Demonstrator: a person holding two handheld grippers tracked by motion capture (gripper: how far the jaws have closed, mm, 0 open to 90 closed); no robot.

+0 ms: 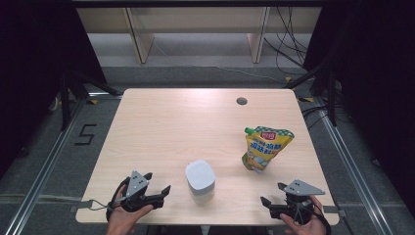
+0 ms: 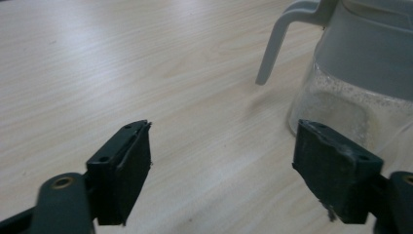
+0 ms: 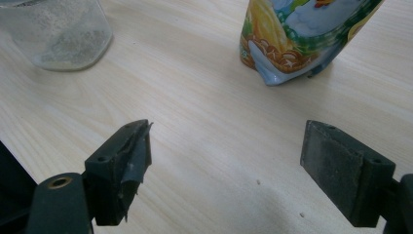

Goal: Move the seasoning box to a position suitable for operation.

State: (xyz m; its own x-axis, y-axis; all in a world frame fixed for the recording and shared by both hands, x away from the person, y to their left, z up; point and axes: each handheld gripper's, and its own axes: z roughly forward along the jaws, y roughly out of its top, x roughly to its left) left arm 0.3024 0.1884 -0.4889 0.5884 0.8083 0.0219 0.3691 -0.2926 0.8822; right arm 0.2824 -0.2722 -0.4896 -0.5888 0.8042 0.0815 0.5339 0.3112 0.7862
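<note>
Both grippers rest at the frame's lower edge, jaws wide apart and empty: left gripper (image 1: 157, 194) faces the white-lidded glass jug (image 1: 200, 180) at lower centre, right gripper (image 1: 273, 196) sits below the upright yellow-green seasoning pouch (image 1: 265, 148) on the pale wooden bench (image 1: 161, 127), seemingly poised to reach

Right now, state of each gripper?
Left gripper: open, holding nothing, beside the jar.
Right gripper: open, holding nothing, short of the pouch.

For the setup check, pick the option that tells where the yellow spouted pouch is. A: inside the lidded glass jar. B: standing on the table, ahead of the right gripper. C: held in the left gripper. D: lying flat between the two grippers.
B: the yellow spouted pouch stands on the table, beyond the open, empty right gripper.
</note>
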